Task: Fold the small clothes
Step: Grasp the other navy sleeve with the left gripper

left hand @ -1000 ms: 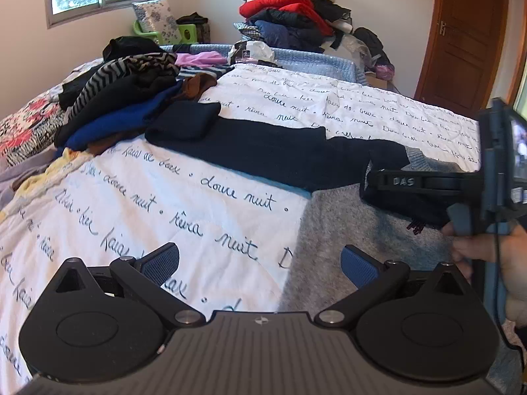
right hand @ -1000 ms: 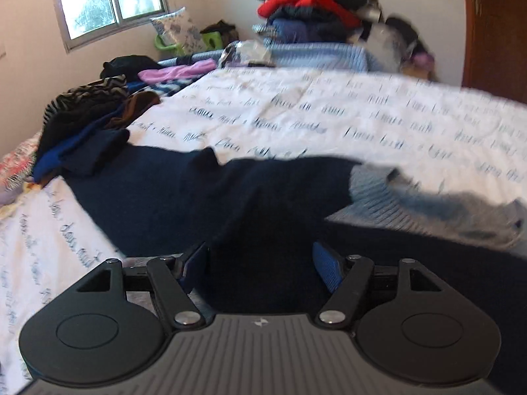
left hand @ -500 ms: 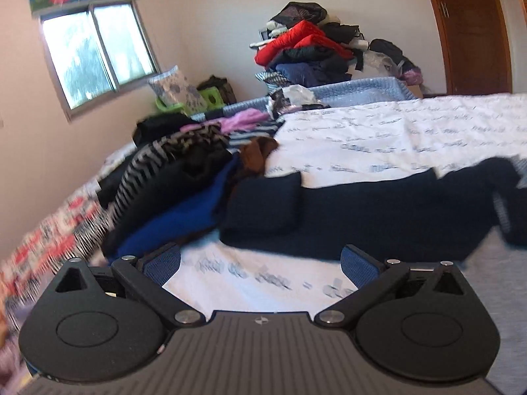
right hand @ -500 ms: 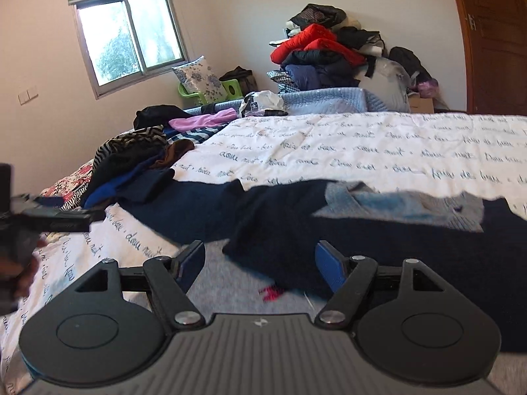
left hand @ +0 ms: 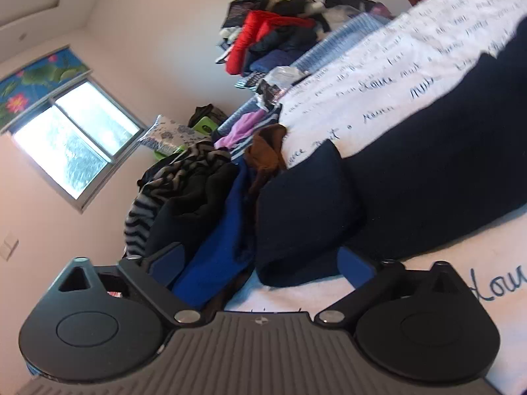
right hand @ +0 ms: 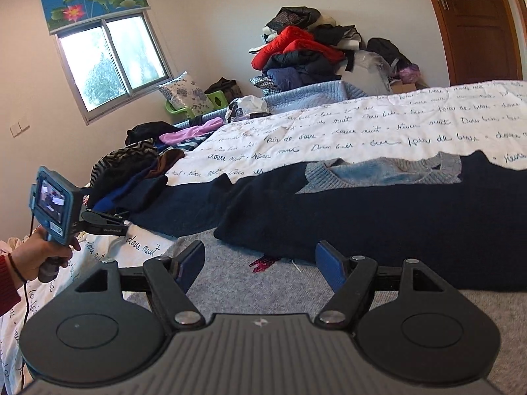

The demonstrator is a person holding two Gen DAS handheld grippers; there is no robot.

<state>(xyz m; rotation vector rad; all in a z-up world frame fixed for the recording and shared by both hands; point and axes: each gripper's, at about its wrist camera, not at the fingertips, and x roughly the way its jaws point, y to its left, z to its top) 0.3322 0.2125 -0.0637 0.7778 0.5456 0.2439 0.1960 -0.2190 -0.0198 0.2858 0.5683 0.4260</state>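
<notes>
Garment: navy sweater with grey body and grey collar, spread flat across the bed, on a white quilt printed with script.
Sleeve: navy sleeve cuff lies folded over at the bed's edge, touching the loose clothes heap.
Left gripper: view tilted; jaws wide and closing, the cuff end between them, pads not pressing on it.
Right gripper: jaws apart, nothing gripped, over the grey body near the sweater's navy fold.
Left hand: grasps its gripper's handle, at the bed's edge.
Background: second clothes pile by the wall; window.
</notes>
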